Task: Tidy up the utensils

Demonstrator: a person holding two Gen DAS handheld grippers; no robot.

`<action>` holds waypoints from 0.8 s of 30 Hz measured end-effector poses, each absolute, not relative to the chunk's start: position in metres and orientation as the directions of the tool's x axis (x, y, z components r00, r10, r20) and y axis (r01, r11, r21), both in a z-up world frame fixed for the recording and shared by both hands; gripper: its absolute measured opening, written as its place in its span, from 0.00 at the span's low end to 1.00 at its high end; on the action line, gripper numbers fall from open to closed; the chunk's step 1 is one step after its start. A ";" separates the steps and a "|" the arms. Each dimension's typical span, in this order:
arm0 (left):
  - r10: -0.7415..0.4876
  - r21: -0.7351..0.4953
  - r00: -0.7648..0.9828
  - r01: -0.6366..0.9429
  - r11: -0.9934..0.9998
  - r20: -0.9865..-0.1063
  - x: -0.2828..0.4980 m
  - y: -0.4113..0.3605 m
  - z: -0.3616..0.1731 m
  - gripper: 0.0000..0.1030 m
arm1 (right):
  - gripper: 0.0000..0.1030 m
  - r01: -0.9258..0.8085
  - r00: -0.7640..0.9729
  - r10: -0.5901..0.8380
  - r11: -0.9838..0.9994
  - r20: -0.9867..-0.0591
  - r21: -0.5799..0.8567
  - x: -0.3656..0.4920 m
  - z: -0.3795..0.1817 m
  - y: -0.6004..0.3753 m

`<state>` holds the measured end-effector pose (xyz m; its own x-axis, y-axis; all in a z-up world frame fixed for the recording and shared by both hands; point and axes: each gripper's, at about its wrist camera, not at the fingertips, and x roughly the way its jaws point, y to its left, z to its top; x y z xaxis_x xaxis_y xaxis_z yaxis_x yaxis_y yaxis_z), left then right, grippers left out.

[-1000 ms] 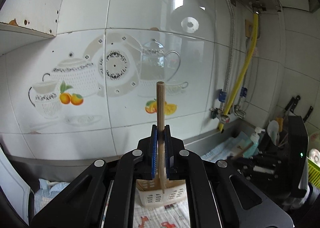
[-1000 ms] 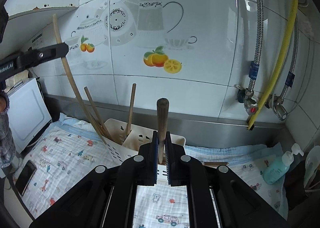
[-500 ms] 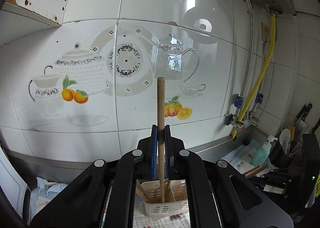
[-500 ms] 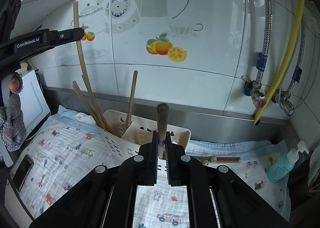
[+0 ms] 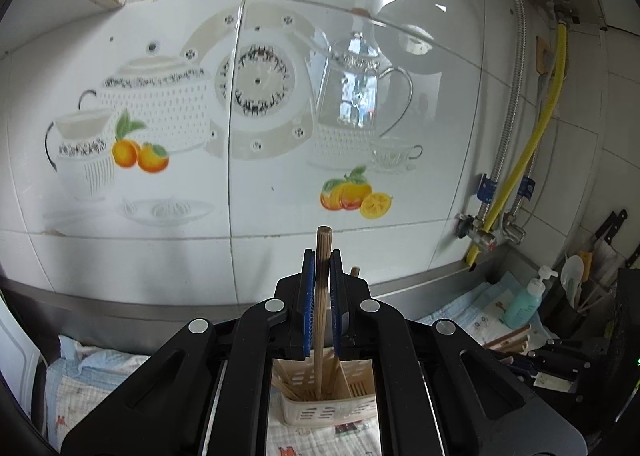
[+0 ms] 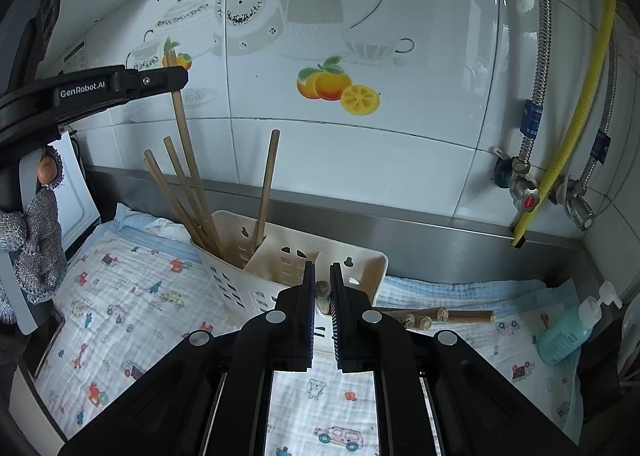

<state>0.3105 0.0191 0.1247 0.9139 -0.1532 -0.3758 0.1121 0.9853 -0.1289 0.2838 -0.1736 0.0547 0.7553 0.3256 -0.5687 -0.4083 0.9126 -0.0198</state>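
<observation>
My left gripper (image 5: pixel 319 256) is shut on a long wooden utensil handle (image 5: pixel 321 288) held upright; its lower end reaches into the cream plastic utensil caddy (image 5: pixel 328 408), among several other wooden sticks. In the right wrist view the left gripper (image 6: pixel 176 77) holds that handle (image 6: pixel 182 123) above the caddy's (image 6: pixel 352 256) left compartment, where several wooden handles (image 6: pixel 176 183) lean. My right gripper (image 6: pixel 321 270) has its jaws slightly apart around a dark wooden handle (image 6: pixel 321 290) standing low in the caddy's front compartment; the pads do not appear to touch it.
Several wooden handles (image 6: pixel 436 314) lie on the printed cloth (image 6: pixel 132 296) right of the caddy. A teal pump bottle (image 6: pixel 568 330) stands at the right. Tiled wall, steel ledge (image 6: pixel 400 223) and gas pipes (image 6: pixel 560 143) lie behind. A phone (image 6: pixel 50 340) lies at the left.
The left gripper lowered its long handle into the caddy's left compartment. The right gripper lowered the dark handle into the caddy and its jaws parted from it.
</observation>
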 end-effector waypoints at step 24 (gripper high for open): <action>-0.158 -0.128 0.904 0.116 0.985 -0.398 0.265 0.024 0.115 0.30 | 0.52 -0.388 0.801 0.324 0.921 -0.503 -0.024 0.245 0.074 -0.181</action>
